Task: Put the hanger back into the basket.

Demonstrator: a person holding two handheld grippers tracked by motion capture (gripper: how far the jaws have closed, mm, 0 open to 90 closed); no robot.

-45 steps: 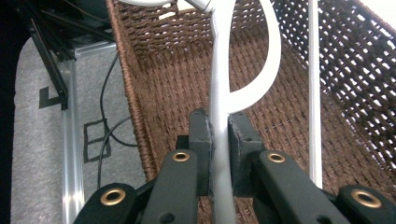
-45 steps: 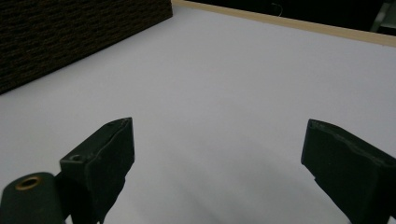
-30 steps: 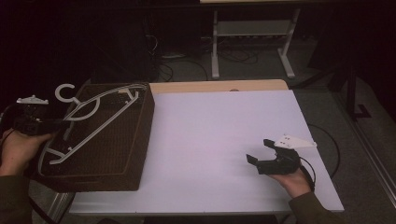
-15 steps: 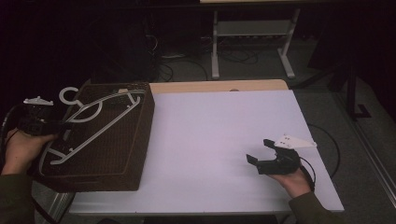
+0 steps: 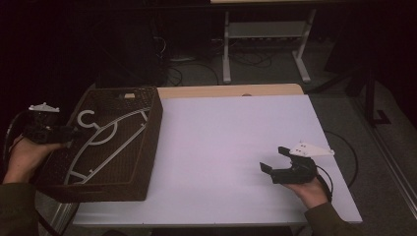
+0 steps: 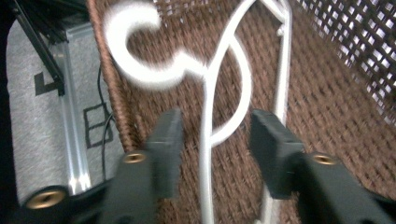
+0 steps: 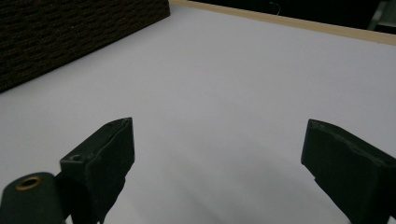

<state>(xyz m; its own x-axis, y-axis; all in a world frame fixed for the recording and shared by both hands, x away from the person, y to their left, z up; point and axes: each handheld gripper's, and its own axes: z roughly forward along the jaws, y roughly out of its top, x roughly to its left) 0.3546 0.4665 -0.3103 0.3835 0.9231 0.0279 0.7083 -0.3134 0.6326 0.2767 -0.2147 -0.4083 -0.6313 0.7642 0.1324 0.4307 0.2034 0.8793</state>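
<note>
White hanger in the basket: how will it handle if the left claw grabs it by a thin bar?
The hanger looks like thin, rigid wire or plastic, so probably light and stiff. Its smooth round bars may slip or pivot between the left claw's flat pads. Long and lying inside the woven basket, it could snag on the rim when lifted.

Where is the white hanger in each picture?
High view: the white hanger lies inside the brown basket, at the left.
Left gripper view: the hanger sits up close, its hook at upper left, between the open left gripper jaws.
Right gripper view: not in it.
Shared landmark: the basket.
</note>
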